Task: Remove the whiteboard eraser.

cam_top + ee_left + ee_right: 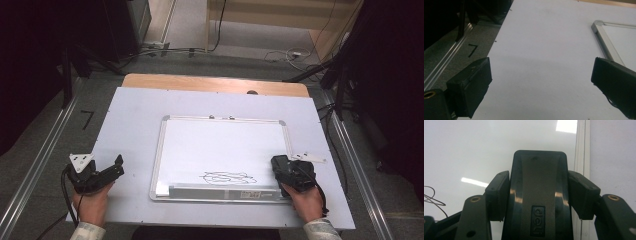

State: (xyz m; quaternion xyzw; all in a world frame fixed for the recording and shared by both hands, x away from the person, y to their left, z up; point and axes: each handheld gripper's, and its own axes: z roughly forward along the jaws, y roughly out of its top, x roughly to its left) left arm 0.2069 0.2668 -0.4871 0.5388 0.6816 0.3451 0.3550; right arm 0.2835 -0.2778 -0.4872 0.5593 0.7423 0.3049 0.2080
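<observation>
Both jaws of the right gripper [539, 192] clamp a dark grey whiteboard eraser [539, 182] marked "deli", hiding its underside, while the left gripper [541, 75] gapes wide over the white bench [544, 37].

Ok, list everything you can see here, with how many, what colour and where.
Whiteboard: one, white with a silver frame, middle of the table.
Scribble: one, black, low on the whiteboard.
Eraser: one, dark grey and black, clamped between the right gripper's jaws over the board's right edge.
Table: one, white top with a wooden far edge.
Cables: several, on the floor beyond the table.
Left gripper: one, black, jaws wide apart, left of the board.
Right gripper: one, black, at the board's lower right corner.
Hands: two, at the near edge.
</observation>
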